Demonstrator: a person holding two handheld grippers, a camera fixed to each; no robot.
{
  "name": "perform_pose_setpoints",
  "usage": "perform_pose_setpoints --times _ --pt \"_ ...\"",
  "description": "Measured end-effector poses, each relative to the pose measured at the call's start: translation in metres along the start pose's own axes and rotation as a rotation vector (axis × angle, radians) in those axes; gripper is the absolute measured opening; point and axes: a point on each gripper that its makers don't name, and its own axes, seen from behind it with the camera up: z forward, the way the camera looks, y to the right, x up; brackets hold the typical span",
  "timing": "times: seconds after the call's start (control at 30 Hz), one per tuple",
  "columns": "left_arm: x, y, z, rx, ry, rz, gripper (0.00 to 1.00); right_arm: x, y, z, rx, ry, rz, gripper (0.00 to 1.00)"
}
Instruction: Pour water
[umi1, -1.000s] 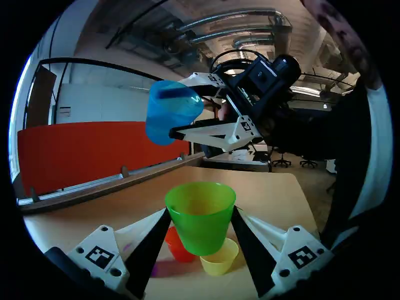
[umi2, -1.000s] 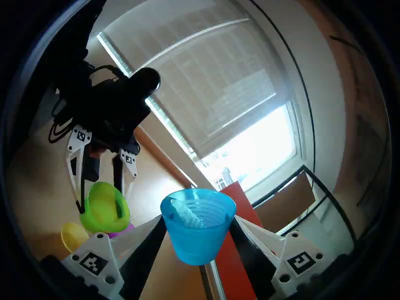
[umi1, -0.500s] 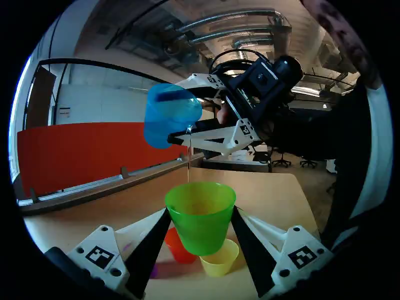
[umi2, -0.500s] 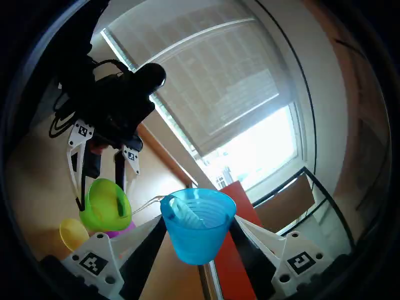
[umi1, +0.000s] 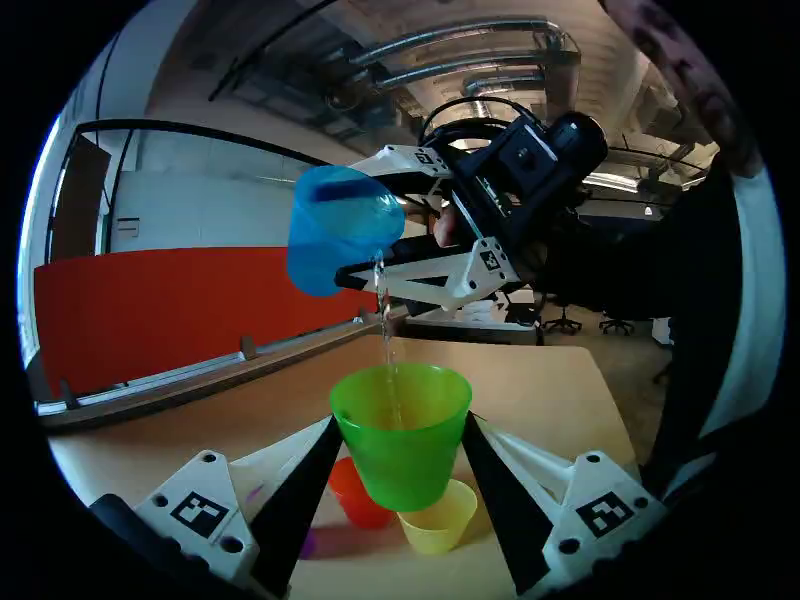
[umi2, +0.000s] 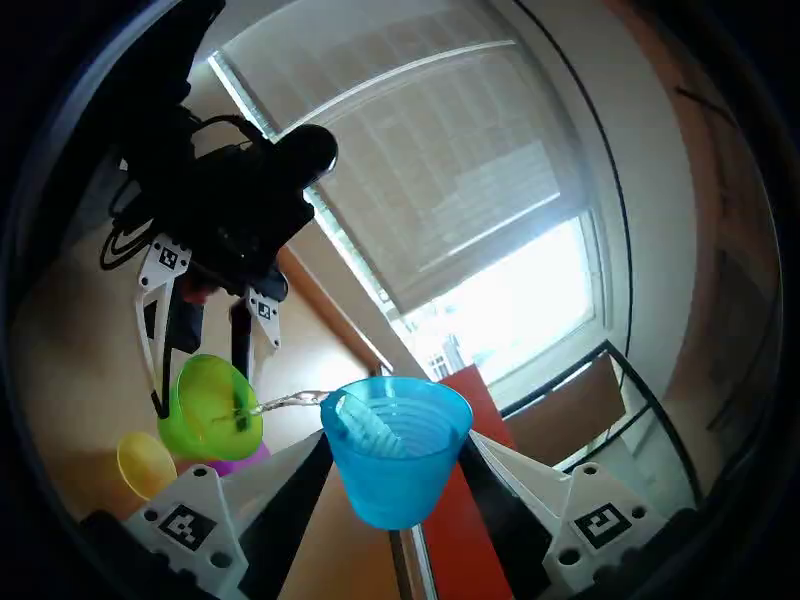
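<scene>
Water thread (umi1: 384, 320) into tapered green cup (umi1: 402, 450)

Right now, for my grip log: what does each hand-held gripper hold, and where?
Left hand-held gripper: green cup, by its sides. Right hand-held gripper: blue cup, by its sides.

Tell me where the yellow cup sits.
In the left gripper view, the yellow cup sits on the table, low centre, just below the green cup, right of the orange cup.

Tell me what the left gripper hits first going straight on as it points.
Likely the right gripper, tipping the blue cup just ahead of the left gripper and its green cup; depth is unclear, so it might pass underneath.
</scene>
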Motion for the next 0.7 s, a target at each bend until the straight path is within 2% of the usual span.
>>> perform_pose_setpoints --times 0.7 --pt "0.0027 0.0 0.0004 0.003 0.001 0.01 0.84 0.0001 0.0039 -0.0035 -0.003 0.0 -0.037 0.88"
